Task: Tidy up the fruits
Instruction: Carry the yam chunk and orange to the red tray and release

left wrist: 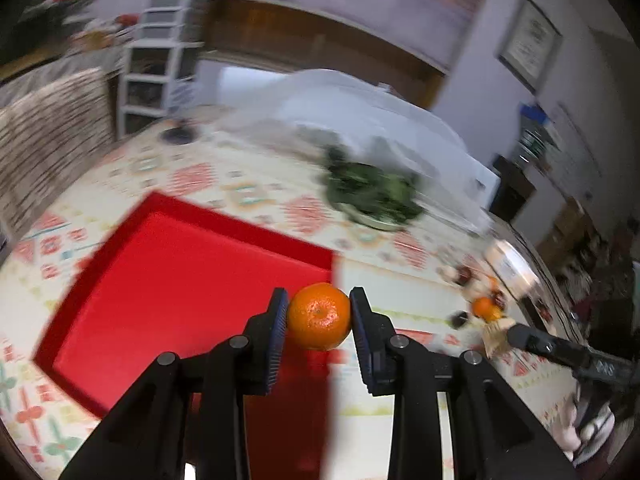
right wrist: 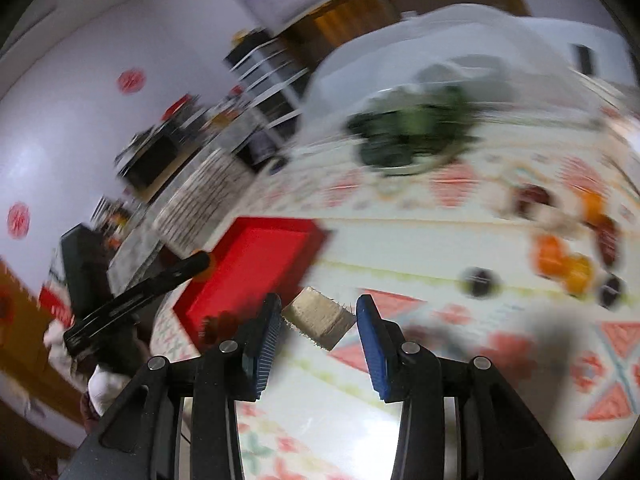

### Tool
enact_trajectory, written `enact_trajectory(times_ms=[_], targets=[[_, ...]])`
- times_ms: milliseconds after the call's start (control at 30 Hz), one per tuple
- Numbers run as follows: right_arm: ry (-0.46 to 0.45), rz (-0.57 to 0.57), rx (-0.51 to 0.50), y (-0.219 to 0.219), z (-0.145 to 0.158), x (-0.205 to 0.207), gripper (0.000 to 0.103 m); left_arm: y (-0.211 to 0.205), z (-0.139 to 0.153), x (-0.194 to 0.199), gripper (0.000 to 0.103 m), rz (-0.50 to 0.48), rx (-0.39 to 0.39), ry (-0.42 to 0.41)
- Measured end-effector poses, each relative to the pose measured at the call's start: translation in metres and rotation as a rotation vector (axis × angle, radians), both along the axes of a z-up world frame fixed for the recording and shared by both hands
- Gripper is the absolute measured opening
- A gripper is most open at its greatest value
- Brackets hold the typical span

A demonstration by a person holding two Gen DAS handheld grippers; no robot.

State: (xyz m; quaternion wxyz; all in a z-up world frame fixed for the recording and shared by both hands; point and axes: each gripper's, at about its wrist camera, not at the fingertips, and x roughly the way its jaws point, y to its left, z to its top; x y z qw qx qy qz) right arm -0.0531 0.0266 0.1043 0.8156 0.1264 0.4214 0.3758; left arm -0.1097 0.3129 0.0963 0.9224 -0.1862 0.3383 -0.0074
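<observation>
My left gripper [left wrist: 319, 312] is shut on an orange mandarin [left wrist: 318, 320], held above the near right corner of the red tray [left wrist: 160, 280]. The tray's inside shows bare. In the right wrist view my right gripper [right wrist: 318, 316] is shut on a tan, fuzzy-edged block [right wrist: 320, 320], hanging over the patterned tablecloth just right of the red tray [right wrist: 256, 264]. The left gripper's black arm [right wrist: 140, 296] reaches in from the left over the tray's edge. Both views are blurred.
A pile of orange and dark fruits [right wrist: 560, 264] lies on the cloth to the right, also the fruit pile [left wrist: 484, 308]. A plate of dark greens [left wrist: 372, 196] sits behind the tray under clear plastic. A patterned chair back [left wrist: 48, 148] stands at the table's left.
</observation>
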Motion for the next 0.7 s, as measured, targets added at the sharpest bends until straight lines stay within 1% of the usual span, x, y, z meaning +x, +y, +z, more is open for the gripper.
enact_trajectory(times_ms=[133, 200, 300, 400, 500, 567, 633, 700], targets=[[0.013, 0.098, -0.027, 0.078, -0.005, 0.002, 0.043, 0.048, -0.016, 0.000, 0.030, 0.090, -0.043, 0.054], [0.026, 0.135, -0.051, 0.114, -0.014, 0.003, 0.043, 0.063, -0.025, 0.001, 0.030, 0.113, -0.053, 0.078], [0.036, 0.179, -0.123, 0.164, -0.033, 0.004, 0.043, 0.082, -0.038, 0.005, 0.030, 0.139, -0.062, 0.113], [0.047, 0.200, -0.184, 0.193, -0.052, 0.004, 0.043, 0.092, -0.047, 0.007, 0.031, 0.150, -0.068, 0.135], [0.059, 0.199, -0.216, 0.206, -0.066, 0.007, 0.044, 0.095, -0.052, 0.007, 0.030, 0.150, -0.085, 0.141], [0.056, 0.184, -0.225, 0.211, -0.071, 0.007, 0.044, 0.096, -0.053, 0.007, 0.034, 0.158, -0.095, 0.146], [0.054, 0.183, -0.225, 0.212, -0.070, 0.007, 0.045, 0.098, -0.051, 0.004, 0.048, 0.164, -0.115, 0.135], [0.044, 0.182, -0.218, 0.212, -0.066, 0.005, 0.054, 0.099, -0.044, -0.001, 0.056, 0.186, -0.108, 0.116]])
